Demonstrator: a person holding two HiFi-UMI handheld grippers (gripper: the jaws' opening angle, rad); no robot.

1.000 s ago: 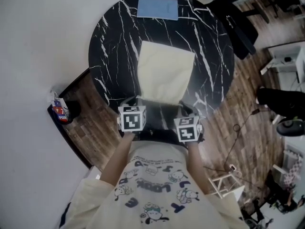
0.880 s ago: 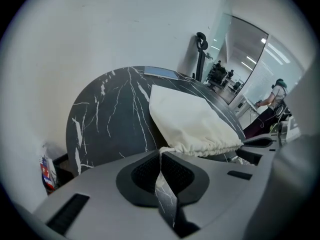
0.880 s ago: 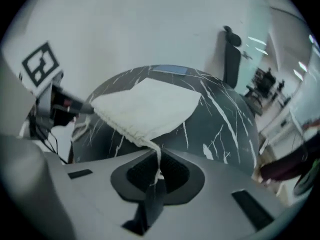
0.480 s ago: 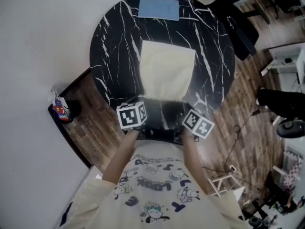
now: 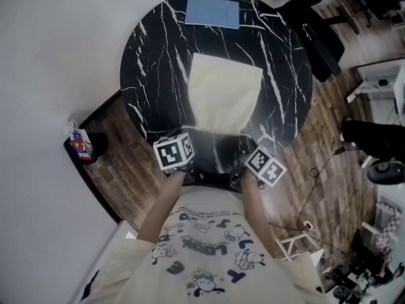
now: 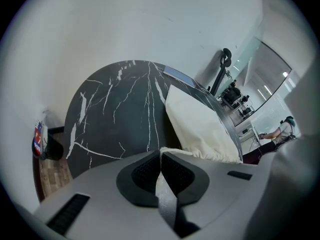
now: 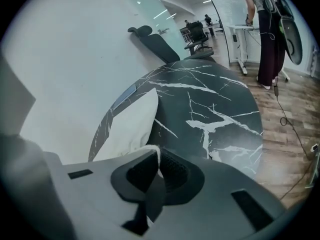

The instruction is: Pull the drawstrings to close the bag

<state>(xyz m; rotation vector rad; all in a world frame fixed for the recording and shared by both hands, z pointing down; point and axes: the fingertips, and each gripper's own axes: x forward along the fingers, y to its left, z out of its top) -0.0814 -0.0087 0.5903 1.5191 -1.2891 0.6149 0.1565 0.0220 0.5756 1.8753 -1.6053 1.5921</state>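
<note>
- Head view: a cream bag [image 5: 225, 92] lies flat on a round, black, white-veined counter [image 5: 152, 62], its gathered mouth turned towards the person. The left gripper [image 5: 185, 139] and right gripper [image 5: 245, 147] sit at the counter's near edge, one at each corner of that mouth. The bag stretches away just beyond both sets of jaws. A blue pad [image 5: 213, 12] rests well beyond the bag, at the counter's far rim. The jaws themselves are too dark here to read.
- Left gripper view: the left gripper's [image 6: 161, 156] jaws are pressed together, pinching a cream drawstring [image 6: 163, 181] that runs down between the dark ribbed pads. The bag [image 6: 197, 124] lies just ahead of the jaws and to their right, its puckered edge touching the tips. Bare counter [image 6: 115, 114] spreads ahead and to the left of the jaws.
- Right gripper view: the right gripper's [image 7: 159, 158] jaws are likewise closed, nipping a second drawstring [image 7: 150, 148], a thin white cord that curves from the bag's mouth into the gap. The bag [image 7: 132, 120] lies ahead of the jaws and to their left. Open counter [image 7: 220, 106] fills the right side, with wooden floor [image 7: 295, 119] past it, where a person [image 7: 265, 34] stands far off.
</note>
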